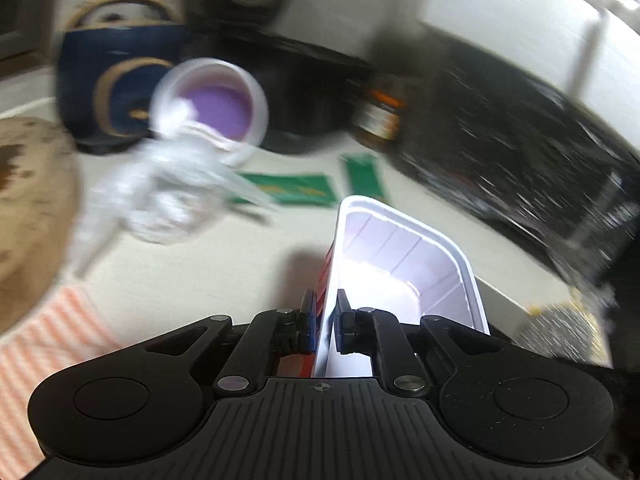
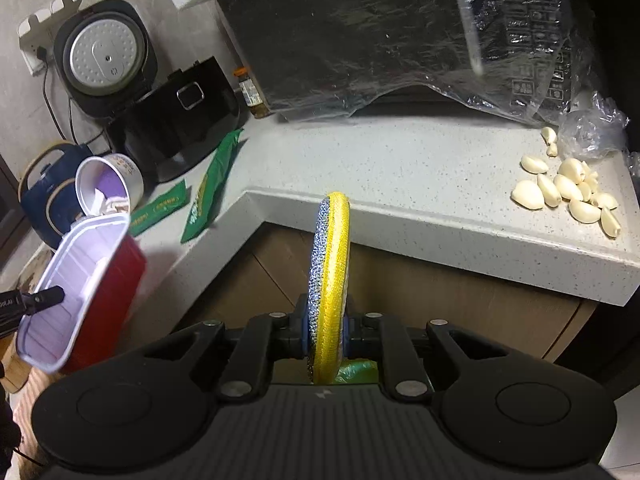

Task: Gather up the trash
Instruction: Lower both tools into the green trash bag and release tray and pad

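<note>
Right wrist only: garlic cloves (image 2: pixel 568 190).

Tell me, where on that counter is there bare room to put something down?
The widest bare patch of counter lies between the green packets and the garlic cloves, in front of the plastic-wrapped appliance. The left corner is crowded: rice cooker, white cup, dark bag.

I hold a red tub (image 2: pixel 108 280) with a white inside by its wall, tipped on its side off the counter's left edge. Beyond it a paper cup (image 2: pixel 114 184) lies tipped with crumpled scraps inside. Two green wrappers (image 2: pixel 208 188) lie flat on the counter, further right.
</note>
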A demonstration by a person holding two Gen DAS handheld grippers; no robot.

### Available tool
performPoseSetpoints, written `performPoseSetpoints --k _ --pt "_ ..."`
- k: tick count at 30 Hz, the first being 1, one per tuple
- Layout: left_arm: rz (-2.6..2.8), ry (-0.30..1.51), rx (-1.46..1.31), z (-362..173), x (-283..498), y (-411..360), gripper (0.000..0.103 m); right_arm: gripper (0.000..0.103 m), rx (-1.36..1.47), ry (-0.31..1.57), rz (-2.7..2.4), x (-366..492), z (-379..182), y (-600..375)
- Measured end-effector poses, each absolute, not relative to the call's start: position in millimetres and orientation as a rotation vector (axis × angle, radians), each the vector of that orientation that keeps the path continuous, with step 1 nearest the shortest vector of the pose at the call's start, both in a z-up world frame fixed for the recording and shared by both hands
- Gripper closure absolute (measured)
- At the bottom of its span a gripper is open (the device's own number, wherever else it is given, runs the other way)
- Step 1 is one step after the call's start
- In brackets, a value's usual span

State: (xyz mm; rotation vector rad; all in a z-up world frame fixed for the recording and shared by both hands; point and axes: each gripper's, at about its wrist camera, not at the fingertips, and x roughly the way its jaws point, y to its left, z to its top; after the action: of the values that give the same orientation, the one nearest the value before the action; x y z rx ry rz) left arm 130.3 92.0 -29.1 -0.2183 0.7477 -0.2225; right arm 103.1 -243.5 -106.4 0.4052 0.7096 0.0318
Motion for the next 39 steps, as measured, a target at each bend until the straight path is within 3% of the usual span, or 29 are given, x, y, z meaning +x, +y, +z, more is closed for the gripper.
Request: performPoseSetpoints --k 7,14,18,21,26,31,39 --pt "-0.384 1.007 -0.187 -107.6 135.1 28.7 0.091 0.089 0.302 0.718 -0.034 78.2 -114.6 -248.2" --pt "-0.263 1.314 -0.196 -251.3 138.7 -15.8 0.090 0.089 0.331 0.880 -0.137 49.3 -157.4 -278.6" --pt "-0.145 1.368 -0.173 -330.4 137.2 -37.6 0.090 0.089 0.324 0.999 -0.141 42.8 -195.2 -288.6" --pt "-0.105 1.326 -0.276 -376.6 138.6 -36.1 0.079 0.089 0.298 1.064 -0.108 44.0 -225.3 -289.9" --pt "-0.111 1.347 -0.343 -435.8 143.4 -31.5 0.078 0.089 0.231 1.073 -0.062 45.8 -247.8 -281.3" --pt "-0.103 1.350 -0.388 -433.3 132.1 -10.3 0.078 0.089 0.176 1.144 -0.025 47.7 -268.1 -278.8" --pt "-0.141 1.314 -0.463 -347.7 90.3 16.5 0.078 0.089 0.342 1.284 0.129 104.0 -319.9 -260.5"
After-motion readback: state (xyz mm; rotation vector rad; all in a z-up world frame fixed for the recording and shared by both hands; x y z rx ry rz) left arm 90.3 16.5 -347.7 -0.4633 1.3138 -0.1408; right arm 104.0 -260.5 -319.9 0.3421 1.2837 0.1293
